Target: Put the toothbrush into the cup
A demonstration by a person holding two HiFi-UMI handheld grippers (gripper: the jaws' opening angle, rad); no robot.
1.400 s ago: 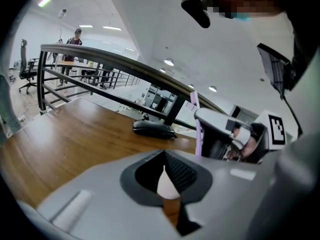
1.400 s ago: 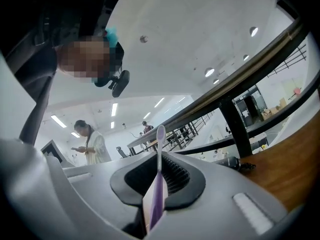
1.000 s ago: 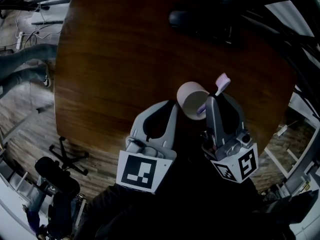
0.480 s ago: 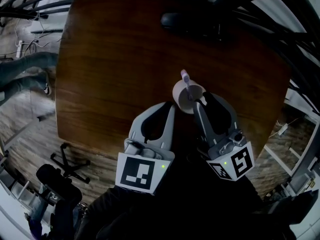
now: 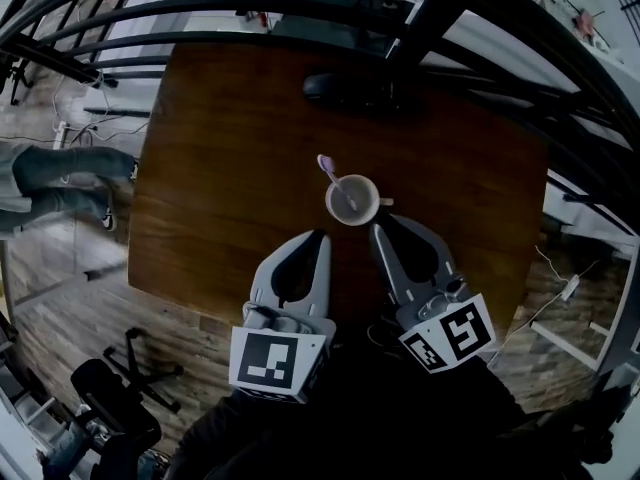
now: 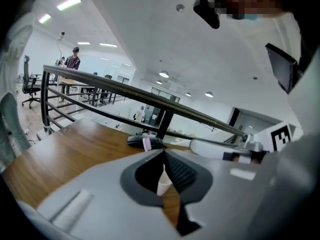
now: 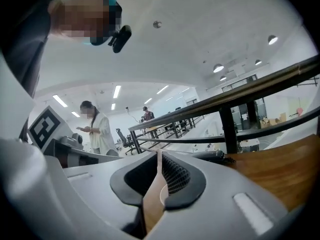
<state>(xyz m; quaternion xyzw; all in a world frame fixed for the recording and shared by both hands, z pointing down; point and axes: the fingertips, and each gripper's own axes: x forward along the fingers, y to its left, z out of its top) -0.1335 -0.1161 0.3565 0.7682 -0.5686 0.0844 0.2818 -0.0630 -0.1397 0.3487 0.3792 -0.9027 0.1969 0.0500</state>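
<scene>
An open-plan office: ceiling strip lights (image 6: pixel 68 3), black wheeled office chairs (image 6: pixel 30 84), a black metal railing (image 6: pixel 125 90) beside the brown wooden desk (image 5: pixel 230 118).

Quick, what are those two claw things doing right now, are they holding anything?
Left gripper: closed, holding nothing.
Right gripper: closed, holding nothing.
</scene>
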